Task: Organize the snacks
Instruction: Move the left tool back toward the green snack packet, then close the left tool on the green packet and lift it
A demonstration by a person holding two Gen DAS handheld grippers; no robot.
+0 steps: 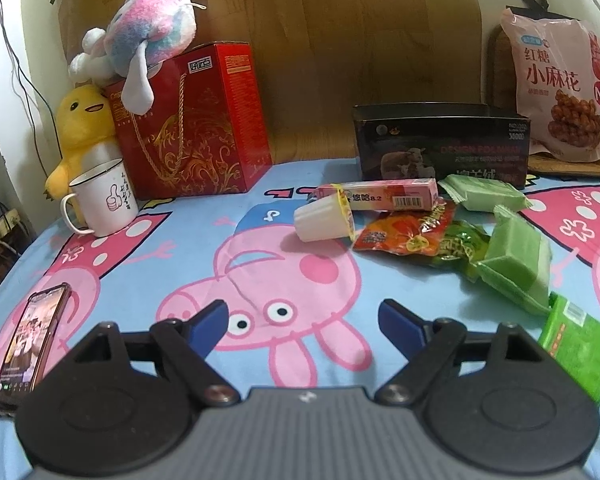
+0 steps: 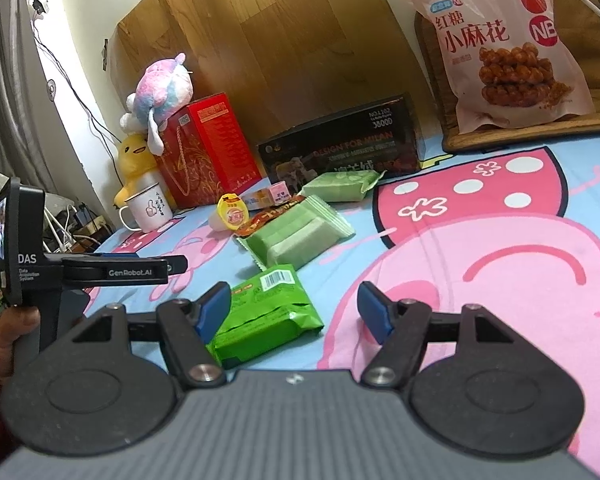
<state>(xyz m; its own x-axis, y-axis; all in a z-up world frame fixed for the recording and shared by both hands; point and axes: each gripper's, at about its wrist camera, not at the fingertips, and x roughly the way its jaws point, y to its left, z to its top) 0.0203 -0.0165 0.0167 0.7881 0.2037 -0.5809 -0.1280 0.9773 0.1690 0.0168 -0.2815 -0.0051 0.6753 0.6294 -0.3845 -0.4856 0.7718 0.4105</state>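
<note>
Snacks lie scattered on the cartoon-pig sheet (image 1: 148,264): a white jelly cup (image 1: 324,218) on its side, a pink candy box (image 1: 380,194), an orange-red packet (image 1: 404,236), pale green wafer packs (image 1: 516,256) and a bright green packet (image 1: 580,344). An open black box (image 1: 440,144) stands behind them. My left gripper (image 1: 304,320) is open and empty, short of the pile. My right gripper (image 2: 294,308) is open; the bright green packet (image 2: 264,312) lies by its left finger, untouched. The jelly cup (image 2: 230,212) and wafer packs (image 2: 296,236) lie beyond.
A red gift box (image 1: 196,124) with plush toys (image 1: 148,36) and a white mug (image 1: 104,200) stand at back left. A phone (image 1: 28,348) lies at left. A large pink snack bag (image 1: 560,84) leans at back right. The left gripper's body (image 2: 112,268) shows at left in the right view.
</note>
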